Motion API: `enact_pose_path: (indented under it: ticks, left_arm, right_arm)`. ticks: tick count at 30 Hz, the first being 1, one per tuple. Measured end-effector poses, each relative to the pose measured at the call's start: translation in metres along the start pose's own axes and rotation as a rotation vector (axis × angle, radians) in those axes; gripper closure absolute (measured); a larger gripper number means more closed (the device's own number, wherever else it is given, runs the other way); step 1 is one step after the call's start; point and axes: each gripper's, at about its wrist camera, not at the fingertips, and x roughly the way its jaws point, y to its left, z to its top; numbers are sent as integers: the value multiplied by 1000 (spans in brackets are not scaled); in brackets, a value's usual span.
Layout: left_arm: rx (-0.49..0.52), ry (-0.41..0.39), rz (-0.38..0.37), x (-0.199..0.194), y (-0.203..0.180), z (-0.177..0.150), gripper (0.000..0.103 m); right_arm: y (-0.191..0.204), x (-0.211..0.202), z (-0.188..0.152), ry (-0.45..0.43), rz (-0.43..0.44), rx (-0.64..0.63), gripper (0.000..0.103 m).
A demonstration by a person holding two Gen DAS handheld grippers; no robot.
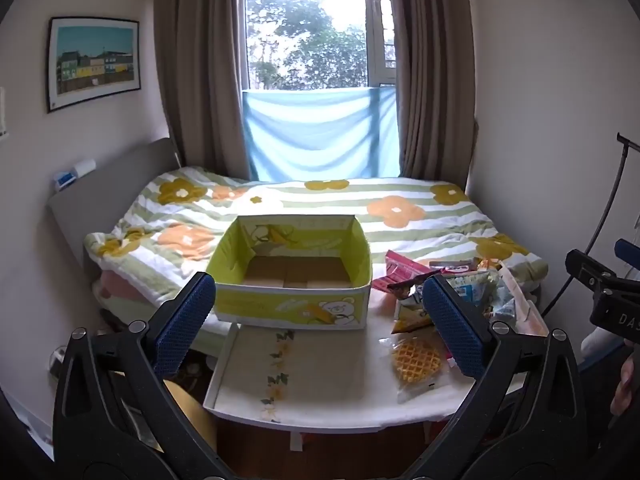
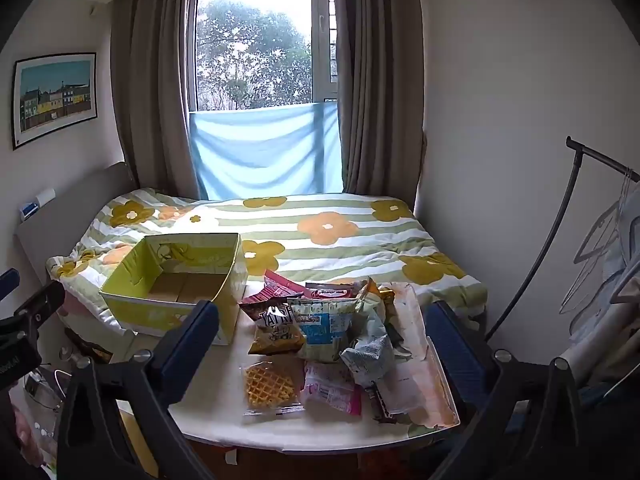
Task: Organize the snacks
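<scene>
We hold the left hand-held gripper (image 1: 316, 320) and right hand-held gripper (image 2: 324, 336) spread wide, both empty, above the tabletop (image 2: 216, 408). A wrapped waffle (image 2: 269, 389) lies nearest, the snack pile (image 2: 324, 328) behind it, the empty box (image 1: 290, 276) left, the bed (image 1: 400, 208) beyond.
</scene>
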Motion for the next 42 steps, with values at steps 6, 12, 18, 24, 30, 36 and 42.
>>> enact_pose_path:
  ticks: [6,12,18,24,30,36,42]
  left_arm:
    - [-14,6,5,2,-5,8,0]
    - [-19,-8,4,1,2,4,0]
    - [-16,-14,7,4,1,4,0]
    - [-12,-18,9,6,-2,6,0]
    - [-6,-14,10,7,-7,9,0]
    - [-3,-11,4,9,-11,8,0]
    - [-5,2,10,11,-11,6,0]
  right_arm:
    - [1,2,0,23,-1,3,0]
    - [2,3,0,19,-2,0,0]
    - [2,3,2,24,1,8,0]
    - [-2,6,4,26,5,8,0]
    - [-1,5,4,28,5,8,0]
    - [-3,10,4,31,6,9,0]
    - [-4,12,4,29,9,4,0]
